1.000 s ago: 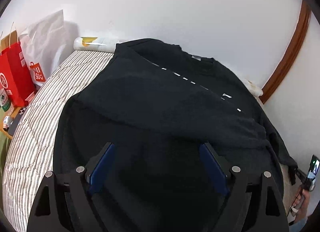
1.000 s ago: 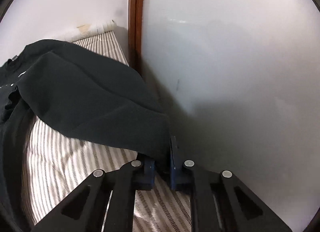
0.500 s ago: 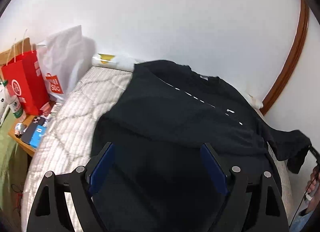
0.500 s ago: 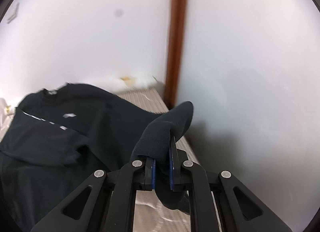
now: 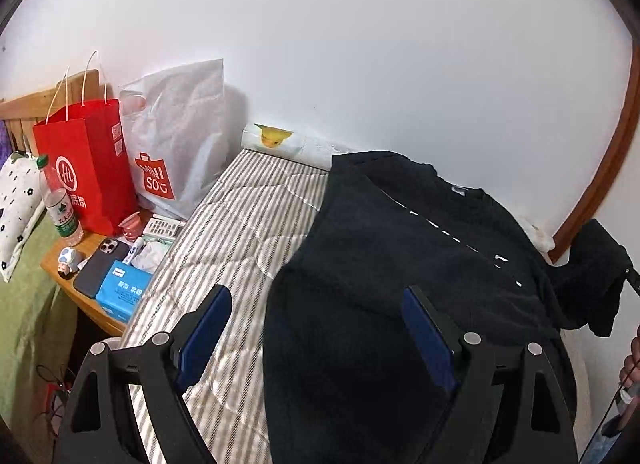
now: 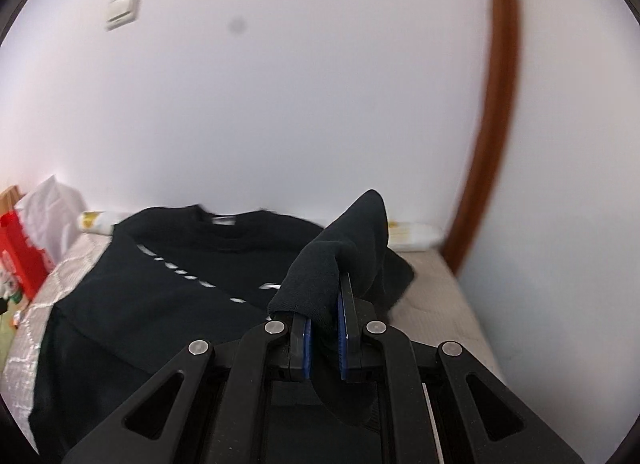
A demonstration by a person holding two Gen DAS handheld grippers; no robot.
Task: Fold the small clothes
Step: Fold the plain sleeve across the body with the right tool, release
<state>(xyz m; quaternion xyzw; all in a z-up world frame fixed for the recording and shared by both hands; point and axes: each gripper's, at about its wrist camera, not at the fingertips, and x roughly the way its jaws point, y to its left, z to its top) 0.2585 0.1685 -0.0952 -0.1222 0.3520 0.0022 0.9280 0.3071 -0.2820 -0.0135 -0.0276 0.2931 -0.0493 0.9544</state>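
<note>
Black left claw (image 5: 316, 334), right claw (image 6: 324, 334): blue pads, silver screws

Both views are evenly lit by soft indoor light, and the white wall (image 5: 360, 43) is bright without hard glare. The left wrist view is sharp. The right wrist view is blurred, most at the wooden trim (image 6: 496, 83) and the wall switch (image 6: 123, 7). The black shirt (image 5: 400, 284) shows almost no detail. Fisheye bending curves the edges, and the corners are black.
</note>
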